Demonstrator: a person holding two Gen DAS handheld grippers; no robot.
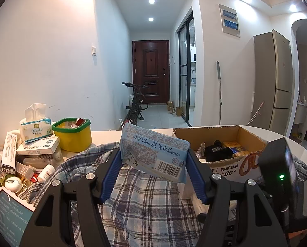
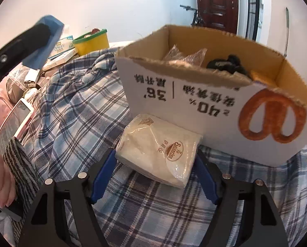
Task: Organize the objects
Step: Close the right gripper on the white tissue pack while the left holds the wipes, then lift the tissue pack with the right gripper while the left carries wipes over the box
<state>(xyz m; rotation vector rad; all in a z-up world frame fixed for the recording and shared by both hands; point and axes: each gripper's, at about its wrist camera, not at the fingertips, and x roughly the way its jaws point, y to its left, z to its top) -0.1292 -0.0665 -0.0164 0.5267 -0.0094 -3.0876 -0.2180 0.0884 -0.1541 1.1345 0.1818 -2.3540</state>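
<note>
My left gripper [image 1: 153, 154] is shut on a light-blue snack packet [image 1: 155, 150], held upright above the plaid cloth [image 1: 143, 205]; the packet [image 2: 46, 35] also shows at the upper left of the right wrist view. My right gripper [image 2: 155, 154] points down at a wrapped toilet-paper roll [image 2: 157, 148] lying on the plaid cloth [image 2: 77, 107], against the front of the cardboard box [image 2: 174, 86]. Its blue pads touch both ends of the roll. The cardboard box [image 1: 211, 130] holds a black bundle, yellow packs and clear wrappers.
At the left stand a yellow tub with a green rim [image 1: 75, 138], a tissue pack [image 1: 36, 130] and a heap of small boxes and bottles [image 1: 38, 148]. A pink-framed box [image 1: 7, 212] lies near left. A hand with a striped sleeve [image 2: 19, 164] shows at the left.
</note>
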